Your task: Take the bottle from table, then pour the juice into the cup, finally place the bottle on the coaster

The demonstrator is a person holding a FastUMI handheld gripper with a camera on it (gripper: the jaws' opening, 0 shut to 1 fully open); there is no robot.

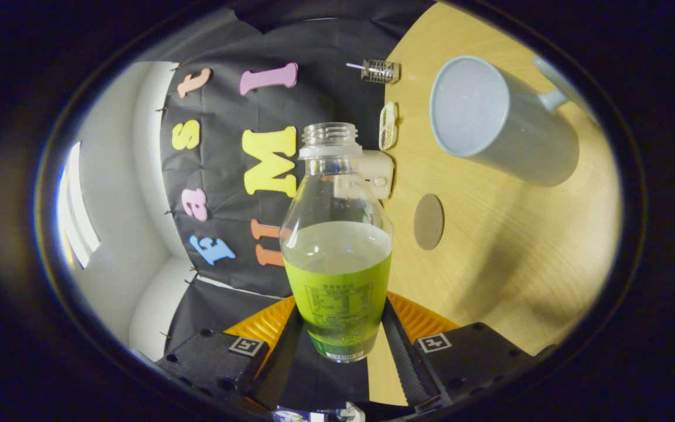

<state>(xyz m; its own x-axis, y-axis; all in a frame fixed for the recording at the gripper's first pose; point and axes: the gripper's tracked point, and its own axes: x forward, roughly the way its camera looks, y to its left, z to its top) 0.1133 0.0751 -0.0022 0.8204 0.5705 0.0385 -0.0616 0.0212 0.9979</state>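
My gripper (337,328) is shut on the bottle (337,246), both fingers pressing its labelled lower body. The bottle is clear plastic, uncapped, with a green label and pale juice up to about its shoulder. The whole view is rolled, so the wooden table (519,246) stands on one side and the bottle's open neck points along it. A pale blue cup (490,117) with a handle stands on the table beyond the fingers, its open mouth facing the bottle's neck, a gap between them. A round brown coaster (429,221) lies on the table between the bottle and the cup.
A small beige device (377,172) sits behind the bottle's neck at the table's far edge. Farther along that edge are a small oval object (388,125) and a little glass jar (379,71). The booth's black cloth wall backs the table.
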